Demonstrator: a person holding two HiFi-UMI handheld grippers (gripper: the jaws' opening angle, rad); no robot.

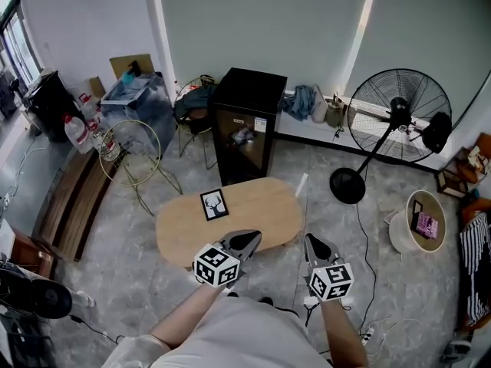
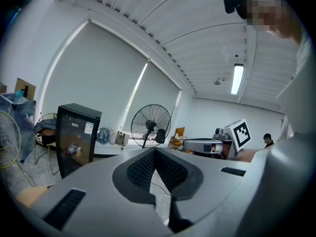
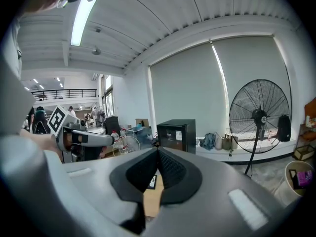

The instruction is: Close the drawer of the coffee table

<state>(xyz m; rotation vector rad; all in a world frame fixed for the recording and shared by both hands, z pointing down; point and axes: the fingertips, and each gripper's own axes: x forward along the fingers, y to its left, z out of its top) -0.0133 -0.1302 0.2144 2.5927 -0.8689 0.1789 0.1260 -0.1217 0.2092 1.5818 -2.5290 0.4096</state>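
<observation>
The left gripper (image 1: 249,238) and right gripper (image 1: 313,241), two closed and empty, hover by one coffee table (image 1: 253,209).

Bright, even daylight through blinds; gripper views bulge fisheye, edges vignetted black, foreground soft

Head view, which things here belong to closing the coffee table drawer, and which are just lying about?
For the job: coffee table, left gripper, right gripper, both shut and empty. The drawer itself isn't visible.
Lying about: picture frame on the table, black cabinet, standing fan, white basket, water bottle.
</observation>
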